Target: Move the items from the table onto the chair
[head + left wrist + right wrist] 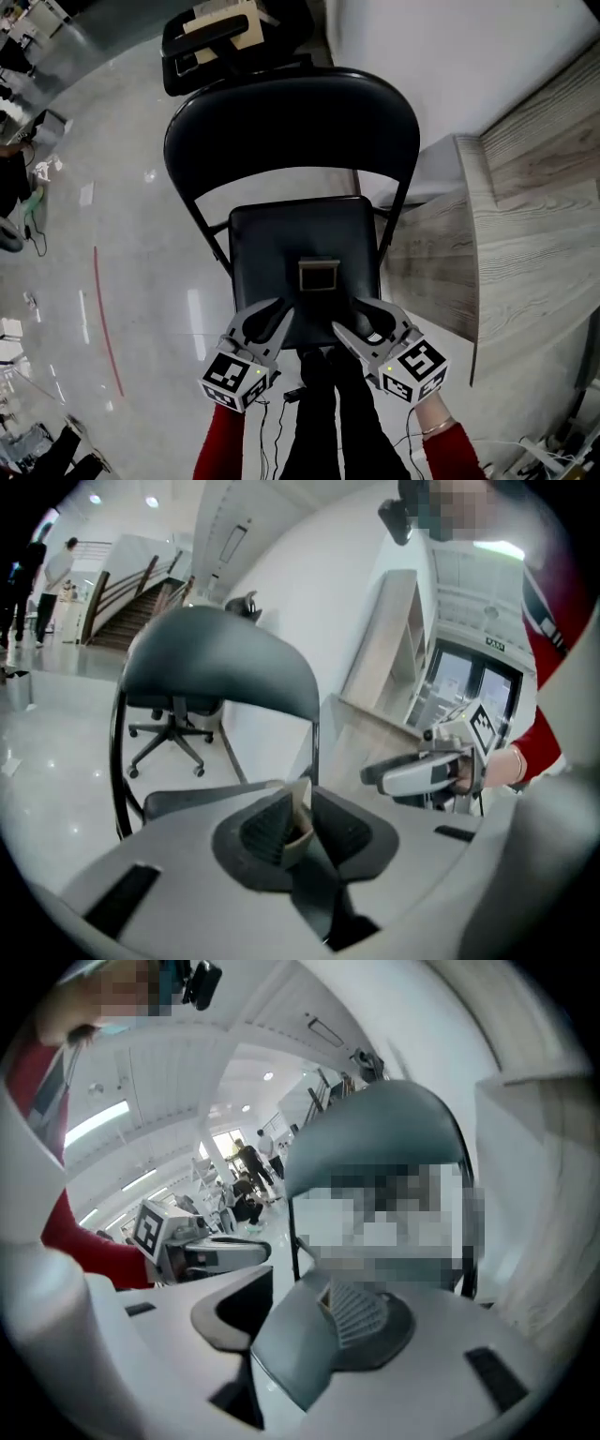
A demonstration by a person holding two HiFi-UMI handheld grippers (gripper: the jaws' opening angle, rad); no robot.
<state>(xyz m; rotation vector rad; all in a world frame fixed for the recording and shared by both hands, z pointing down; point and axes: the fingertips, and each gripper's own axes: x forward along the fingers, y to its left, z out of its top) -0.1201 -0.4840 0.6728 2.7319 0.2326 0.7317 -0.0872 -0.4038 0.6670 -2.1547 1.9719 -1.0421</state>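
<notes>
A small square tan box [320, 276] with a dark inside sits on the seat of the black folding chair [291, 141]. Both grippers hover over the seat's front edge, just short of the box and not touching it. My left gripper [274, 314] is open with a narrow gap. In the left gripper view a corner of the box [298, 819] shows through that gap, beyond the left gripper [302, 825]. My right gripper [354, 323] is open wider with nothing between its jaws. The right gripper view shows the right gripper [295, 1312] and a tan sliver of the box [326, 1297] beside its ribbed pad [361, 1312].
A light wood table [525, 216] stands to the right of the chair. Behind the chair is an office chair [225, 42] with cardboard on it. The person's dark trouser legs [323, 412] are below the seat. A red line [105, 323] marks the glossy floor at left.
</notes>
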